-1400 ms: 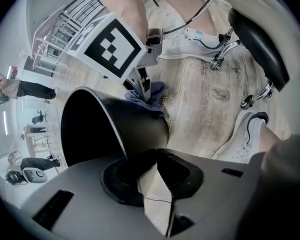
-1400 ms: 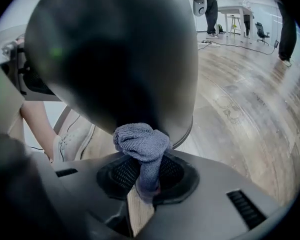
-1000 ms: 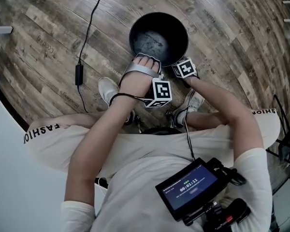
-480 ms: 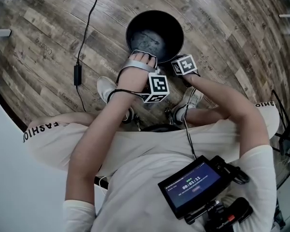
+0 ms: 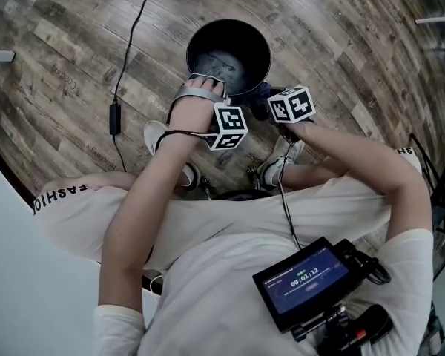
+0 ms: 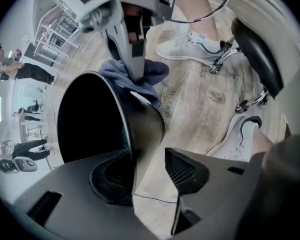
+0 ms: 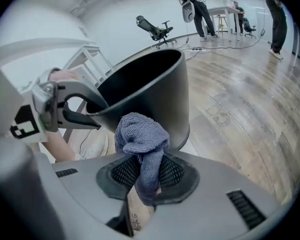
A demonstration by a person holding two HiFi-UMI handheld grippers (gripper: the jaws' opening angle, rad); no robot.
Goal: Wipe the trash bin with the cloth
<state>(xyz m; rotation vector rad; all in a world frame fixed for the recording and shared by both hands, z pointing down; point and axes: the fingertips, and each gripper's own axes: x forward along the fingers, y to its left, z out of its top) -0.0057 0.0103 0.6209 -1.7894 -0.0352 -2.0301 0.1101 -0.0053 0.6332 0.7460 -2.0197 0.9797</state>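
Grey-blue terry cloth is bunched and pinched firmly between the pads of the right gripper, with a short tail hanging below them. It sits just beside the outer wall of the trash bin, a little under the rim, so I judge that wiping the outside is the step in hand. To do it well, the cloth should be pressed flat on the wall and led in long strokes around the curve, and the grip on it must not loosen.

The left gripper straddles the rim, one jaw inside and one outside. Its jaws have just been opening: the wall stands between them, but the outer pad is off it. So the bin is not steadied, and a hard stroke could push or tip it. I would clamp the rim first.

The bin is black, round and narrower toward its base, smooth with a dull shine, and some pale marks show on its inner bottom. It stands on the wooden floor, just ahead of the person's white shoes.
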